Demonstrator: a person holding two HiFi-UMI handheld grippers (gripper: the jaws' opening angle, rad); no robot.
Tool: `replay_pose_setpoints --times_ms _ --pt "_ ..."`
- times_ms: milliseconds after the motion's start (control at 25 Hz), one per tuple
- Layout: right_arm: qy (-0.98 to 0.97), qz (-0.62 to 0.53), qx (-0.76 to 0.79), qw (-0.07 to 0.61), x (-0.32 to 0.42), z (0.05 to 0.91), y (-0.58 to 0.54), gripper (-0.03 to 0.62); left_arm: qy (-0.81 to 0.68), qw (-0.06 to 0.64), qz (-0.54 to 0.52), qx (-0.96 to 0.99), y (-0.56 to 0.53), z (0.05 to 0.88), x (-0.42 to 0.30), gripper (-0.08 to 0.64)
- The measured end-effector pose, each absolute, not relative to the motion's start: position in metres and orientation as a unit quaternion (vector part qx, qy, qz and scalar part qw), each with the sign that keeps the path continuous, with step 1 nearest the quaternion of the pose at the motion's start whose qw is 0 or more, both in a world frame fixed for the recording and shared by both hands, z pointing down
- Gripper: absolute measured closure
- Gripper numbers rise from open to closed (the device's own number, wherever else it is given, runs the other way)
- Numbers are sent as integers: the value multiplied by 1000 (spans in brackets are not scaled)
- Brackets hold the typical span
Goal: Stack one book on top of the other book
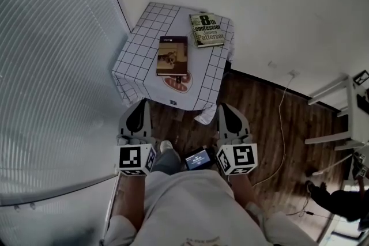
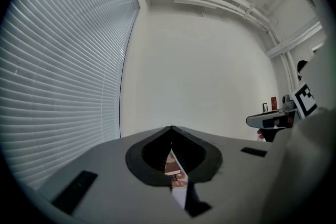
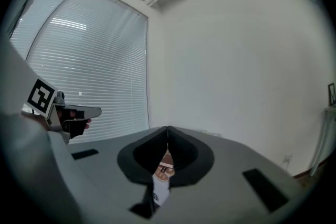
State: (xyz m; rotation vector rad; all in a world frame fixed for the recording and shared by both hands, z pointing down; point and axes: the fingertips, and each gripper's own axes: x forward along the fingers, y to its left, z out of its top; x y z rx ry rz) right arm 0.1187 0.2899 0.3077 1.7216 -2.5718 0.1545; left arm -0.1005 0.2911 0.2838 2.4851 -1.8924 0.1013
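A dark brown book (image 1: 173, 55) lies in the middle of the small table with the checked cloth (image 1: 135, 60). A pale book with large black print (image 1: 206, 29) lies at the table's far right corner, apart from the first. My left gripper (image 1: 139, 105) and right gripper (image 1: 226, 108) hover side by side over the floor just short of the table's near edge, pointing level. Both are shut with nothing held. In the left gripper view the jaws (image 2: 171, 129) meet, and a sliver of the brown book (image 2: 173, 165) shows below them. The right gripper (image 3: 167, 129) looks the same.
A red round mat (image 1: 176, 83) pokes out from under the brown book. Window blinds (image 1: 52, 66) run along the left and a white wall stands behind the table. On the wooden floor at right are a white cord (image 1: 281, 118) and a white rack (image 1: 340, 118).
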Motion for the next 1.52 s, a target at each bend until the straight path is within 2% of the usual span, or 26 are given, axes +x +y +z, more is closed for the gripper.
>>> replay_pose_setpoints --times_ms 400,800,1520 --pt "-824 47 564 14 120 307 256 584 -603 16 37 797 251 296 -100 551" --pt "-828 42 559 14 92 310 179 584 -603 27 33 796 168 305 -125 551" --pt "-813 92 567 94 39 366 51 584 -551 55 43 831 34 339 -150 551"
